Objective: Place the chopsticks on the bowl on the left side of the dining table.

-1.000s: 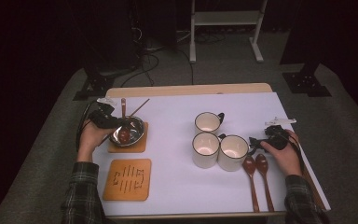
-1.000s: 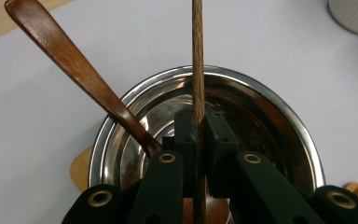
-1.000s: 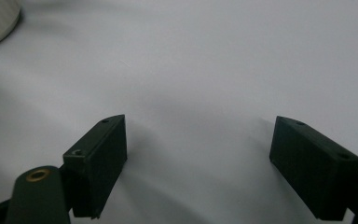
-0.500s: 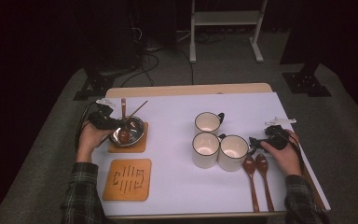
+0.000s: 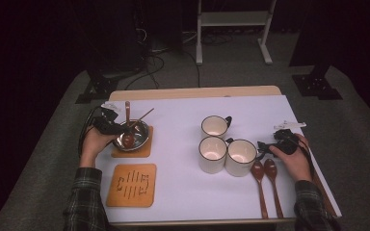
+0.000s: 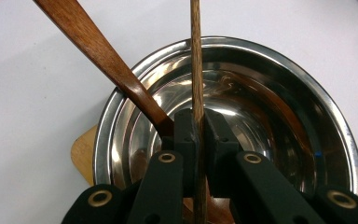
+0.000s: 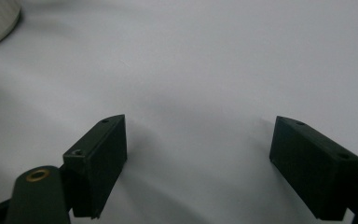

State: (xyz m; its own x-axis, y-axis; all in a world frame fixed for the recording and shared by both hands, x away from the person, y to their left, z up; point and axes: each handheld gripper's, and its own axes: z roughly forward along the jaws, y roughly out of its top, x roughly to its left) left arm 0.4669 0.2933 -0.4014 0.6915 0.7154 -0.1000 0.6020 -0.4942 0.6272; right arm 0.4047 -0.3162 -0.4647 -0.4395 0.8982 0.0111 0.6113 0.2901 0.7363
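Observation:
A steel bowl stands on a wooden coaster at the table's left. Inside it lean a brown wooden spoon and a thin wooden stick. My left gripper reaches into the bowl from its left rim, jaws shut on the stick, right beside the spoon's neck. At the right, my right gripper rests low over the white tabletop, open, with nothing between its jaws, just right of the mugs.
Three white mugs cluster right of centre. Two more wooden spoons lie near the front right edge, beside the right hand. A second slotted wooden coaster lies in front of the bowl. A paper tag lies behind the right gripper.

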